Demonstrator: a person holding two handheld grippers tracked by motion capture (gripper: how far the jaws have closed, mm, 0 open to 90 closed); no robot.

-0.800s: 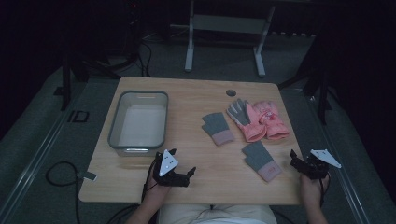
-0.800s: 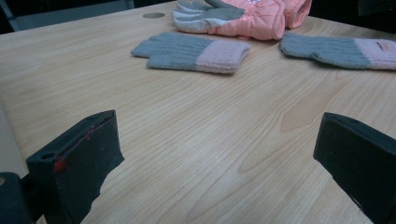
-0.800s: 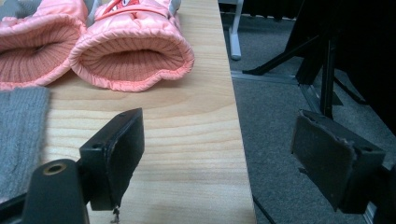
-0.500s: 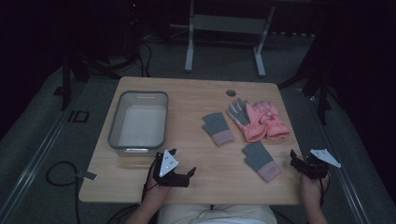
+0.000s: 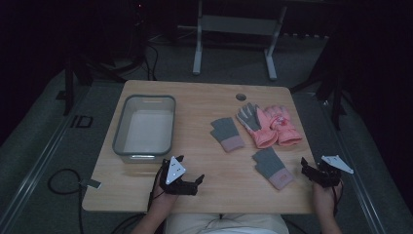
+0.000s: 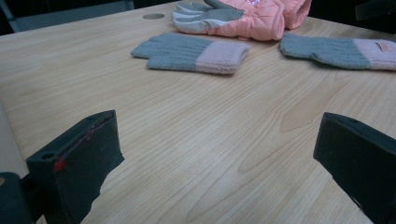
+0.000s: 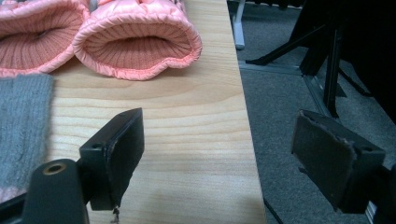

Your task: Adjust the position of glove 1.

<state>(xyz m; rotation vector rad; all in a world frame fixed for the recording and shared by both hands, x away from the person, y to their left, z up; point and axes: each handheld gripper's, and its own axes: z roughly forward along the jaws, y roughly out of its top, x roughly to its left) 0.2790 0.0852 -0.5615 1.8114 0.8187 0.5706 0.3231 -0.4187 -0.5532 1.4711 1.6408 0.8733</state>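
Observation:
Two grey knit gloves with pink cuffs lie flat on the wooden table [image 5: 204,97], one mid-table [image 5: 227,133] and one nearer the front right [image 5: 272,167]. A pair of pink ski gloves [image 5: 270,125] rests behind them, palms grey. My left gripper [image 5: 191,169] sits at the front, right of the bin's near corner, open and holding nothing. Its view shows the knit gloves [image 6: 191,51] [image 6: 336,49] and the ski gloves [image 6: 252,16] beyond the wide jaws. My right gripper [image 5: 306,168] hovers open at the table's right edge. The ski glove cuffs [image 7: 137,42] face it, and a knit glove [image 7: 21,121] lies to their left.
A clear plastic bin [image 5: 143,130] with nothing in it stands on the table's left half. A round cable hole [image 5: 240,96] is near the far edge. The table's right edge [image 7: 245,140] drops to grey carpet with dark stand legs [image 7: 327,51]. A metal frame [image 5: 234,29] stands behind the table.

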